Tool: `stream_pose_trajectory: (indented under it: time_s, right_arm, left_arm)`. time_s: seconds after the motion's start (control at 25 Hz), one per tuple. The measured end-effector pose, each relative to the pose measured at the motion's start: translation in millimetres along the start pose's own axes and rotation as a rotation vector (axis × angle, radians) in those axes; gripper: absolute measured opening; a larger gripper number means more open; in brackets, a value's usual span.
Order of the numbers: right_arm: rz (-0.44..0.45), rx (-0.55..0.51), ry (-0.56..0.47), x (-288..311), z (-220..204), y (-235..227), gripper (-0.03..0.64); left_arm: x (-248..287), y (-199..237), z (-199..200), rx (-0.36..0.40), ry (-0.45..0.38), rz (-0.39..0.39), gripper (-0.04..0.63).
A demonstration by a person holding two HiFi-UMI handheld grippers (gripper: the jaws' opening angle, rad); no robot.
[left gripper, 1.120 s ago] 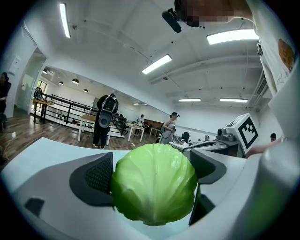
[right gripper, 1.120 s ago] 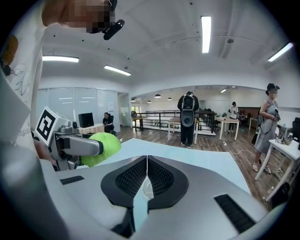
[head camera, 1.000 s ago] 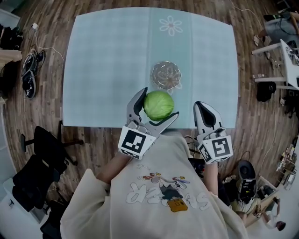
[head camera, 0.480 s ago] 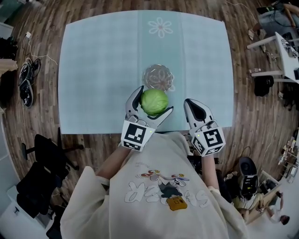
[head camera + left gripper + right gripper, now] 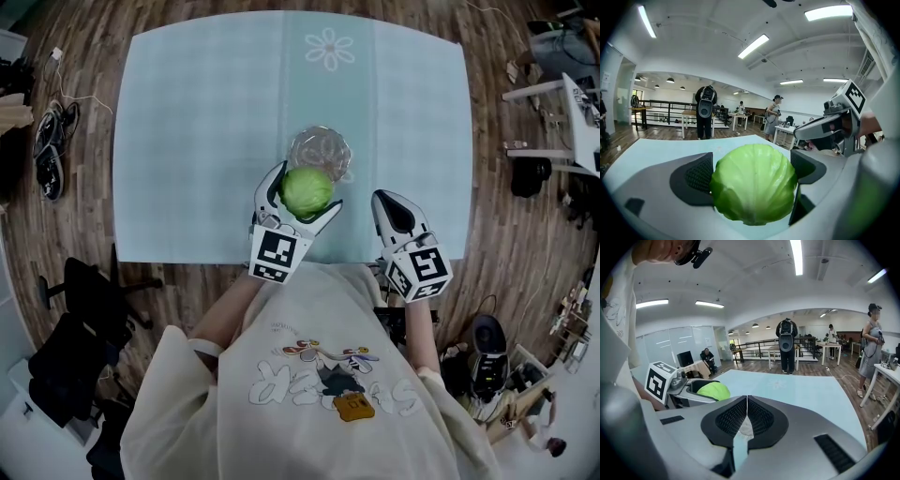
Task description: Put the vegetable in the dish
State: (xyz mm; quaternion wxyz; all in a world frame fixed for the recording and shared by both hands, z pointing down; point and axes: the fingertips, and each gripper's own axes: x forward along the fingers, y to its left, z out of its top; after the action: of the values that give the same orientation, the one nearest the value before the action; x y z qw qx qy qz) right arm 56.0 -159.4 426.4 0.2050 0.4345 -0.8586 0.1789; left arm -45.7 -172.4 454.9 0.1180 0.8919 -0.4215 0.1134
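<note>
One cabbage (image 5: 306,191) pinched in left gripper (image 5: 298,197); one glass dish (image 5: 320,150) at its 12 o'clock; right gripper (image 5: 393,211) jaws pressed together, empty.

The left gripper (image 5: 752,161) clamps a round green cabbage (image 5: 753,185), its two dark ribbed pads (image 5: 696,176) pressed against the cabbage's left and right sides. Behind and below the cabbage spreads a pale blue table (image 5: 651,150), and to the cabbage's upper right hangs the right gripper (image 5: 825,131) with its marker cube (image 5: 853,96). Far behind the cabbage, a person in dark clothes (image 5: 705,112) and another person (image 5: 772,117) stand among white tables under long ceiling lights (image 5: 753,46).
</note>
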Motion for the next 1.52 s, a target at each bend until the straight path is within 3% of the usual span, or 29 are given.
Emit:
stream_pose_trajectory:
  time_s: [0.52, 1.04, 1.52]
  right_arm:
    - [0.004, 0.046, 0.064, 14, -23, -18, 0.023]
    - [-0.013, 0.079, 0.075, 17, -29, -36, 0.023]
    - [-0.039, 0.110, 0.094, 17, -38, -53, 0.023]
  left_arm:
    - [51, 10, -48, 0.019, 0.108, -0.014, 0.526]
    - [93, 14, -93, -0.038, 0.206, -0.018, 0.526]
    - [119, 24, -123, -0.037, 0.270, -0.035, 0.526]
